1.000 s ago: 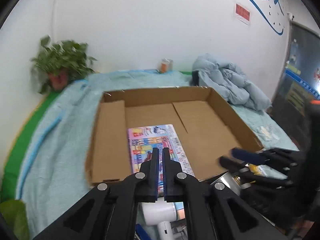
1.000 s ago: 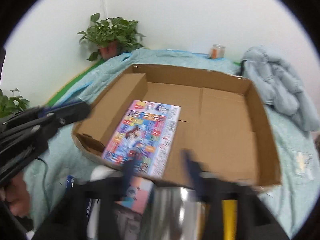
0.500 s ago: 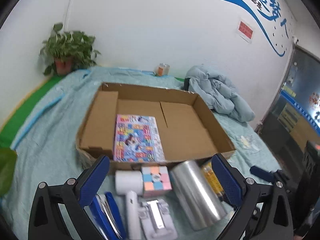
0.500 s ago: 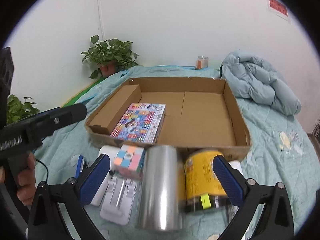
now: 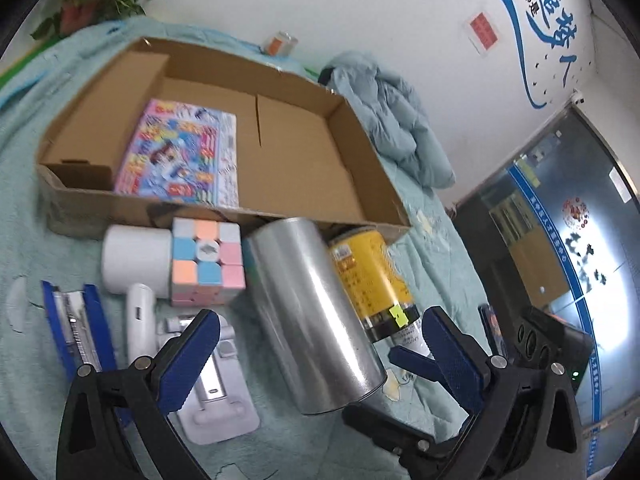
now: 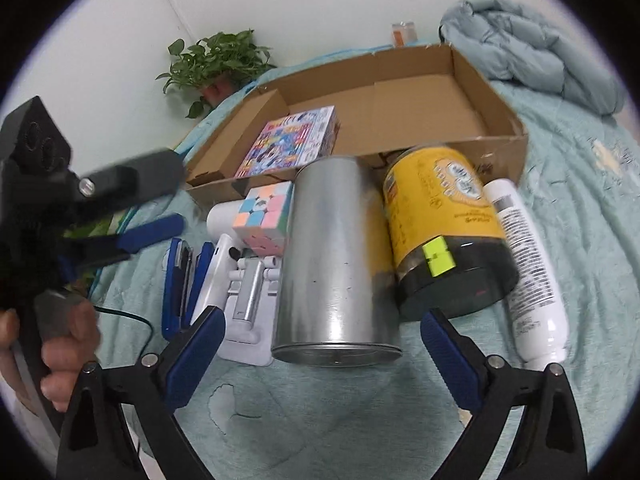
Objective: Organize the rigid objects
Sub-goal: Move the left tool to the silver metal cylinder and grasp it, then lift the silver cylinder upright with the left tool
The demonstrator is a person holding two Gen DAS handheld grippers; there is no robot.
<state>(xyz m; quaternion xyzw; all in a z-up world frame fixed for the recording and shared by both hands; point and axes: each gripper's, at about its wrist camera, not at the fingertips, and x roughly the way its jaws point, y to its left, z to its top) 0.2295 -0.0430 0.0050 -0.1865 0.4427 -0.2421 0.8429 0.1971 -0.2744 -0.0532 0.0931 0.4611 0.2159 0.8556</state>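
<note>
with both tongs, left tongs (image 5: 320, 344) & right tongs (image 6: 324, 336), just spread wide & empty, reaching for silver tin (image 6: 336, 256) at 12 o'clock on bed, 6 o'clock of cardboard box (image 6: 500, 92); next needs closing on tin w/o rolling it.

My bed (image 6: 580, 208) has a soft green cover. On it lie a cardboard box (image 6: 500, 148), a shiny tin (image 6: 332, 256), a yellow jar (image 6: 440, 208), a white bottle (image 6: 528, 264), a color cube (image 5: 206, 264), a blue stapler (image 5: 76, 328) and a puffy coat (image 6: 528, 48).
</note>
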